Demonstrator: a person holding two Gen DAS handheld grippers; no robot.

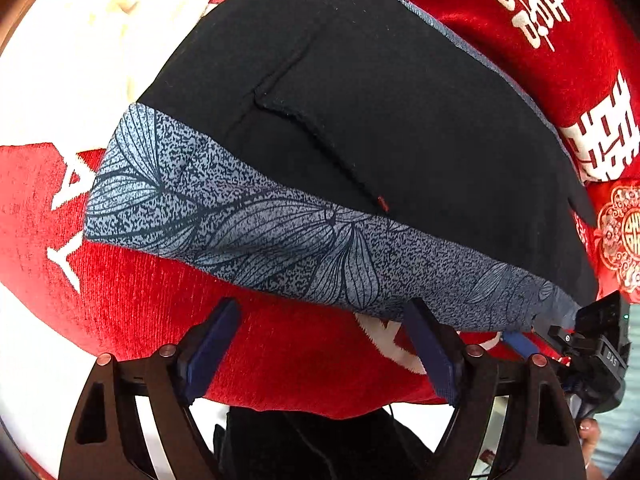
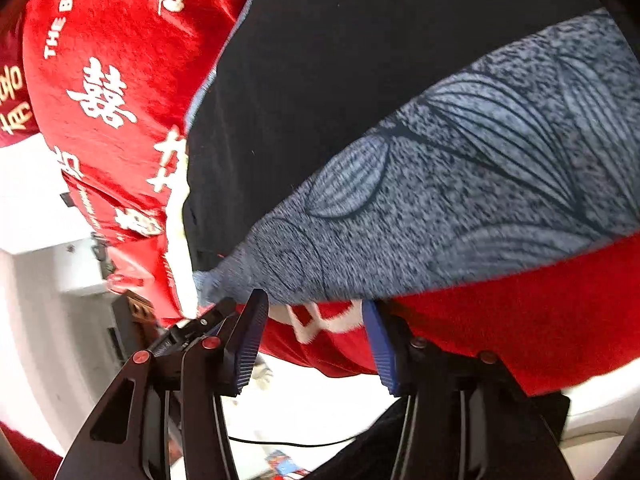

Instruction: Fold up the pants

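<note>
- The pants [image 1: 360, 112] lie flat on a red blanket [image 1: 132, 308] printed with white characters; they are black with a grey-blue leaf-patterned band [image 1: 248, 232] along the near edge, and this band is the landmark for everything below.
- Left of the band's far end, the blanket shows large white letters [image 1: 66, 220] and, beyond them, a white patch of cloth [image 1: 72, 52].
- The left gripper [image 1: 324, 340] sits just on the near side of the band, over bare red blanket; its dark blue pads stand wide apart with nothing between them. The right-hand pad [image 1: 432, 352] has its tip at the band's lower edge; whether it touches cannot be told.
- Above the band, a stitched pocket seam [image 1: 304, 120] with a small red tag [image 1: 382, 201] crosses the black cloth.
- At the band's right corner, the right gripper [image 2: 316, 328] points at the hem, jaws about half apart, holding nothing; its left pad [image 2: 250, 340] is just below the corner, its right pad [image 2: 380, 344] under the band's edge.
- Beyond the black cloth, the blanket carries more white characters [image 1: 524, 8].
</note>
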